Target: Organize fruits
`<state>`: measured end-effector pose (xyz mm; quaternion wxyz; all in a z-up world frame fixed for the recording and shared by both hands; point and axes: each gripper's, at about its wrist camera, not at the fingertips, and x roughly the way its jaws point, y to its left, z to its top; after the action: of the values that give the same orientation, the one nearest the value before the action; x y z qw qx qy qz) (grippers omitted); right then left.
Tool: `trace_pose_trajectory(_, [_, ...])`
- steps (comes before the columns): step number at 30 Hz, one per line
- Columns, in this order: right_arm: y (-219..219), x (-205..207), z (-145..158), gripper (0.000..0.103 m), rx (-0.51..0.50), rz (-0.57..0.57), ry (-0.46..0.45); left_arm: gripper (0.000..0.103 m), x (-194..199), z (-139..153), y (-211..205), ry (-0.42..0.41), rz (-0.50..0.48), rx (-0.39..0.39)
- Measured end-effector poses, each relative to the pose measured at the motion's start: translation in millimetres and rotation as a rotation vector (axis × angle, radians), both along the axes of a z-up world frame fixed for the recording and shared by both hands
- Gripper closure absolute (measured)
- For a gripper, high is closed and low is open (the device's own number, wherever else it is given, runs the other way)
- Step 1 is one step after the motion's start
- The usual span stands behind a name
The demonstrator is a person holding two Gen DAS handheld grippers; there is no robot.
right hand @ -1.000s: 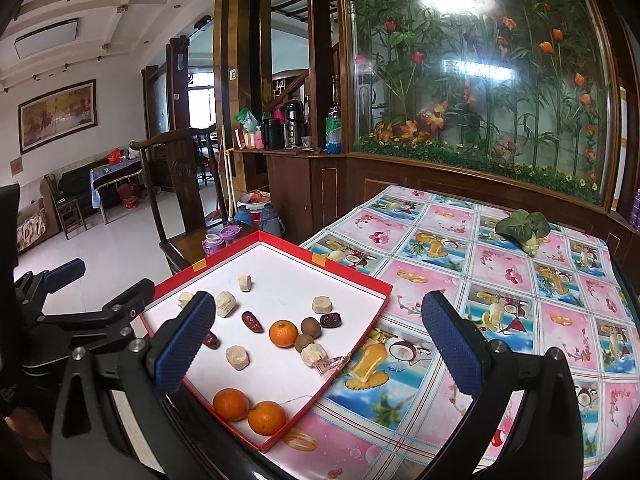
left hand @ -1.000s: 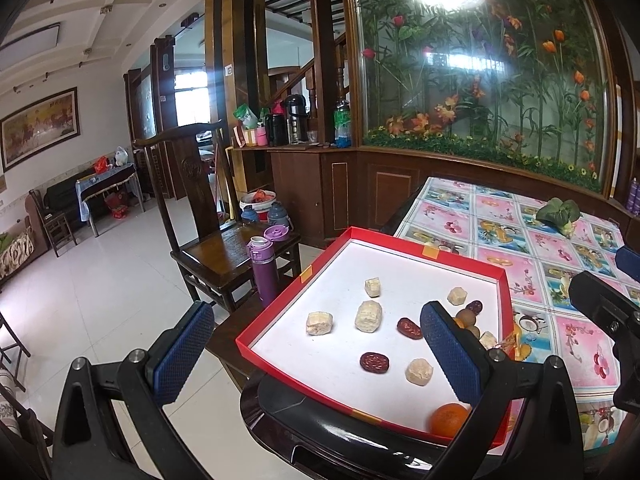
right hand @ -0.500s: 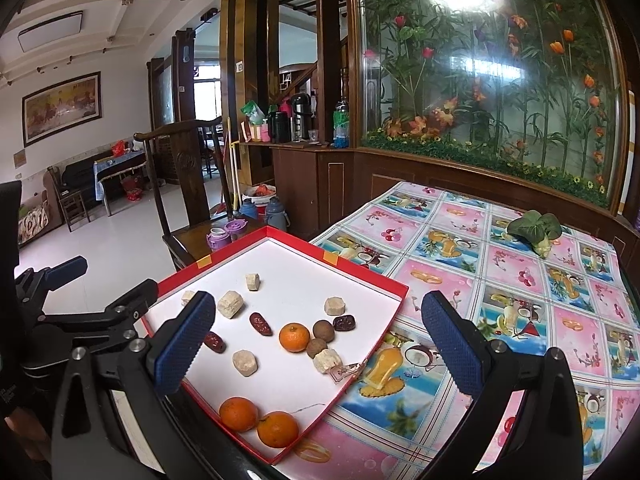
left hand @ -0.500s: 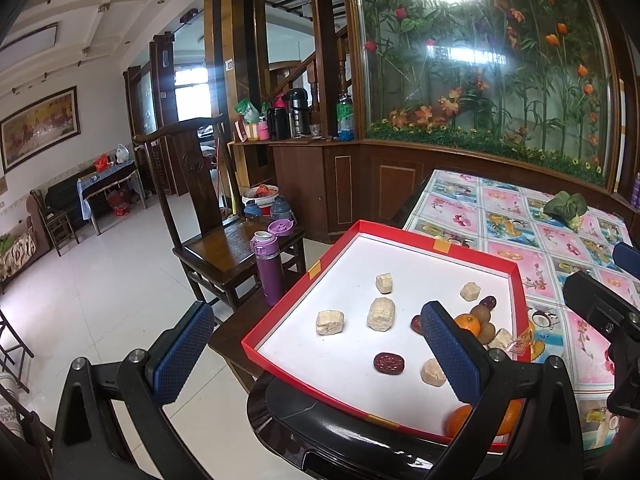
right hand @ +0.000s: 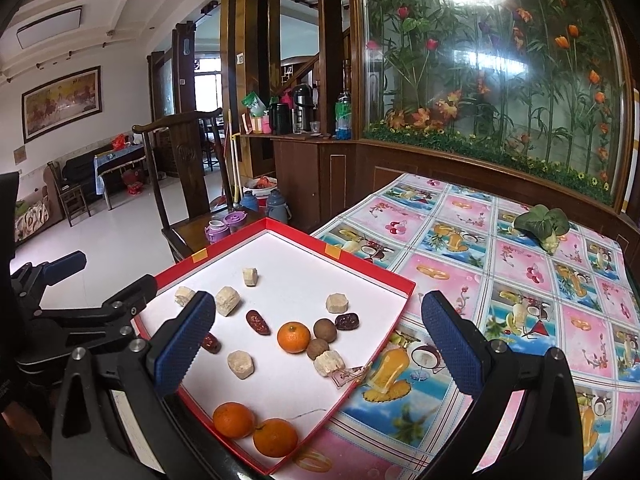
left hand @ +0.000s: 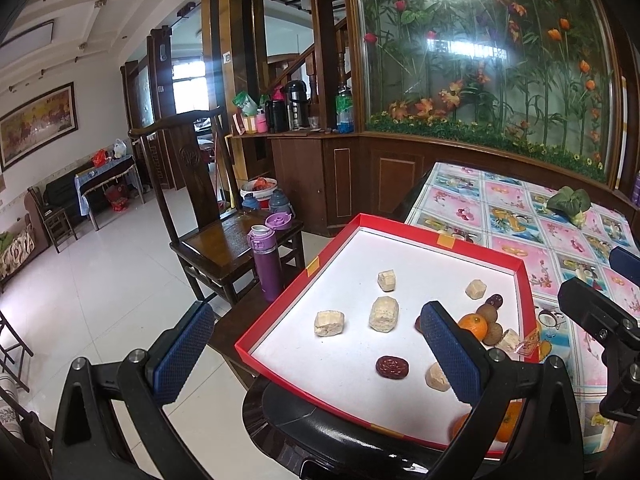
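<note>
While both grippers hung with jaws wide and empty, the orange (right hand: 293, 337) lay in the red tray (right hand: 362, 266), between the right gripper (right hand: 318, 344) jaws. It looked firm but rollable, so its middle seemed the best hold.

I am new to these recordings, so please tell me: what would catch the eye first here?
The red tray with a white floor, at the table's corner, holds three oranges, dark dates and pale chunks. Behind the fruit-print tablecloth stands a glass panel of artificial flowers. Both grippers, left and right, are open and empty.
</note>
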<state>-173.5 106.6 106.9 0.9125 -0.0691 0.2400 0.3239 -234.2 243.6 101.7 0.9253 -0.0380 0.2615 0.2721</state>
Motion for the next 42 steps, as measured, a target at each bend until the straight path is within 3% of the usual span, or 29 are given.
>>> trace_pose_trajectory(26, [4.6,14.4,-7.9,0.0,0.001,0.006,0.021,0.0,11.6,-1.4,7.8,0.023,0.004,-0.018])
trace_pose_trajectory(42, [12.3,18.7,6.6,0.0,0.012,0.008,0.009,0.0,16.6,14.3,17.1,-0.001,0.004,-0.022])
